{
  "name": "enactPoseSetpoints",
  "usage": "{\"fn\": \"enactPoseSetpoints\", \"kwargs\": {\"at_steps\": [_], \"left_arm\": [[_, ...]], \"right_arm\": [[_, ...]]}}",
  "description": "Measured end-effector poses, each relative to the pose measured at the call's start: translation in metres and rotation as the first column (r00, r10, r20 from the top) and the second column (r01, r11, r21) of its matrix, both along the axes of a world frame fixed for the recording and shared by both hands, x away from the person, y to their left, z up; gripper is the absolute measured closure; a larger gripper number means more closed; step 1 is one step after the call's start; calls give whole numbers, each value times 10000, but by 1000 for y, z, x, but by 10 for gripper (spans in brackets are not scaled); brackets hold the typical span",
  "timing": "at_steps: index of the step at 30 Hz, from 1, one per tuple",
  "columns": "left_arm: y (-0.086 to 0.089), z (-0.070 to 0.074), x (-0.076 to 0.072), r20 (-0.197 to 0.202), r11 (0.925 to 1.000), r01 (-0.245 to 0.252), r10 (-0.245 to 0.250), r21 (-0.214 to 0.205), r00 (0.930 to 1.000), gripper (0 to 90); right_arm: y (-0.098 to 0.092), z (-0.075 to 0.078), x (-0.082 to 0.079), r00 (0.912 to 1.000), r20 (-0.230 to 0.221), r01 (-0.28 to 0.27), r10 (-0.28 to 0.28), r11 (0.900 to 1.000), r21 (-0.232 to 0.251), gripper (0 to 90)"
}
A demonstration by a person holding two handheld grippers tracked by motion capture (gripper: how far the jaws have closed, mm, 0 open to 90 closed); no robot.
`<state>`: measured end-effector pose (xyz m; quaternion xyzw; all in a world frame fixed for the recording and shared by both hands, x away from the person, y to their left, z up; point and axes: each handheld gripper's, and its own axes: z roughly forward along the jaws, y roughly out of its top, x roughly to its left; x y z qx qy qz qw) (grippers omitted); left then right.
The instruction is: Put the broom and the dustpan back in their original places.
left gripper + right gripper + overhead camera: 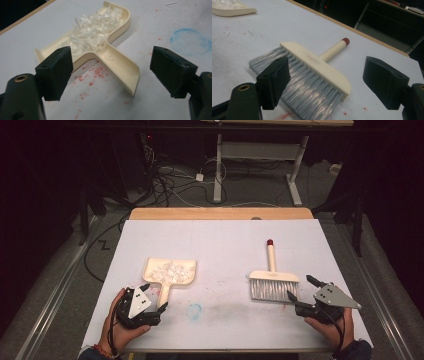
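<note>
High view looks down on the table [220, 227]; each gripper view sits close above it.

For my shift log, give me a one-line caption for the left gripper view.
Open left gripper facing the cream dustpan, its pan heaped with white shreds, on a white table.

Cream dustpan [170, 272] holds white shreds [171, 269]; cream brush [273, 279] has grey bristles, red tip.

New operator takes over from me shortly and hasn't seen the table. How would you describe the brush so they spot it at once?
On the white table, look at its right half, just ahead of the right gripper. The brush lies flat there, grey bristles toward the person, cream handle with a red tip pointing away. The dustpan on the left is also cream, but holds white shreds and has no bristles.
</note>
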<state>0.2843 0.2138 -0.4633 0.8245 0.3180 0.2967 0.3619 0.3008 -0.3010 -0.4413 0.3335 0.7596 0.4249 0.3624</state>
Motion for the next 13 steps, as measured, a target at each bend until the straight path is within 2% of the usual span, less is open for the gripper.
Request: {"fn": "enactPoseSetpoints", "kwargs": {"at_steps": [8,10,11,13], "left_arm": [[3,1,1,-3,10000,-80,80,26,10000,177],[4,1,2,-28,9999,-142,142,-52,9999,177],[5,2,1,-171,9995,-246,242,-198,9996,177],[6,3,1,-116,9987,-331,327,-377,9994,177]], "right_arm": [[-2,0,2,9996,38,265,-264,9995,-186,221],[-2,-1,2,9996,32,295,-294,9995,-120,219],[-2,-1,2,9994,30,342,-342,9993,-171,218],[-1,-1,2,9994,24,356,-356,9992,-193,218]]}}
